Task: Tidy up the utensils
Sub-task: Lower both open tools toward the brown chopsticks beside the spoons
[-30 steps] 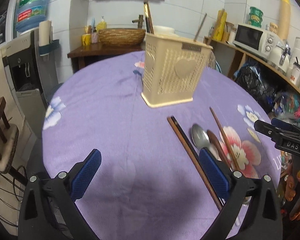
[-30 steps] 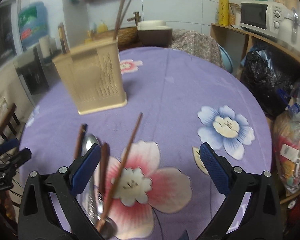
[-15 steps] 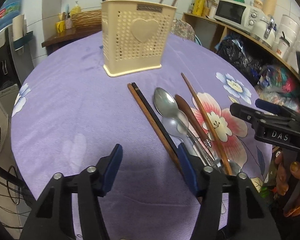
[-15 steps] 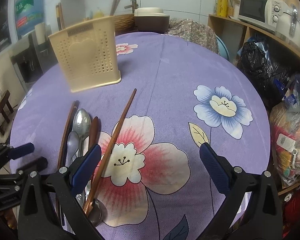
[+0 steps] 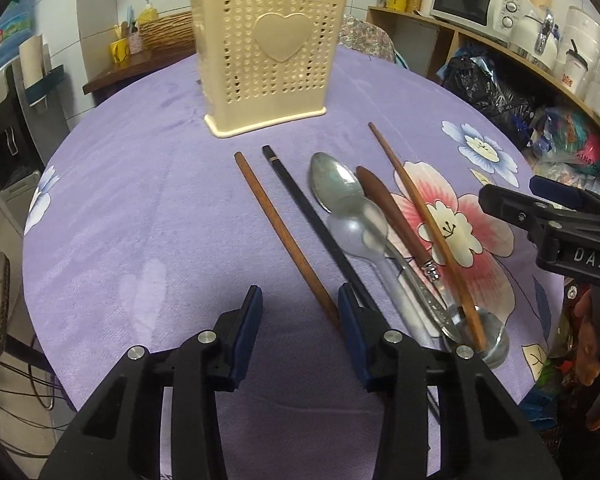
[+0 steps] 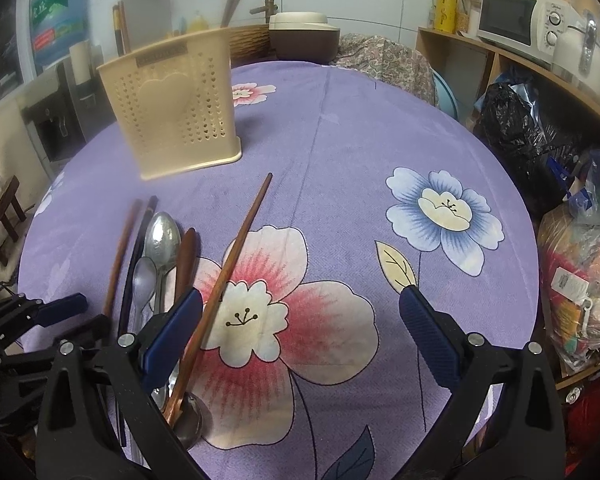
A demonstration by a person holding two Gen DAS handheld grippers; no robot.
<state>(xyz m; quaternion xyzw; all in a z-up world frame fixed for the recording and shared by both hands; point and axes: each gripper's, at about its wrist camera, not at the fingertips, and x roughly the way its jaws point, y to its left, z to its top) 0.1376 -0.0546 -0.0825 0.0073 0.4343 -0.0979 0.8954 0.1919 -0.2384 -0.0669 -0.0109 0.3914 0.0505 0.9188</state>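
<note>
The left wrist view shows the utensils head-on, as a fan on the round table covered in a purple flowered cloth (image 5: 148, 184). From left to right lie a brown wooden chopstick (image 5: 278, 228), a black chopstick (image 5: 304, 204), a large steel spoon (image 5: 334, 182) with its bowl toward the holder, a smaller pale spoon (image 5: 358, 234) lying partly over it, a utensil with a dark brown handle and metal collar (image 5: 392, 216), and a long reddish-brown chopstick (image 5: 420, 220). All have their long axes running from the near table edge toward the cream perforated plastic utensil holder with a heart on its face (image 5: 268, 56), which stands upright farther back; the reddish chopstick leans rightward at its near end, where it rests on a steel bowl-shaped piece (image 5: 488, 336).

The left gripper (image 5: 300, 320) has its blue-padded fingers set fairly close together but apart, holding nothing; its right finger sits over the near ends of the brown and black chopsticks, contact unclear. The right wrist view shows what this one cannot: the holder's side, with chopsticks rising from its top, and the wide spread of the right gripper (image 6: 300, 332), empty over the printed pink flower. Its left finger (image 6: 172, 332) overlaps the spoon handles, and the reddish-brown chopstick passes just inside it. In the right wrist view the utensils appear at the lower left, pointing up toward the holder, with the left gripper visible at the left edge.
</note>
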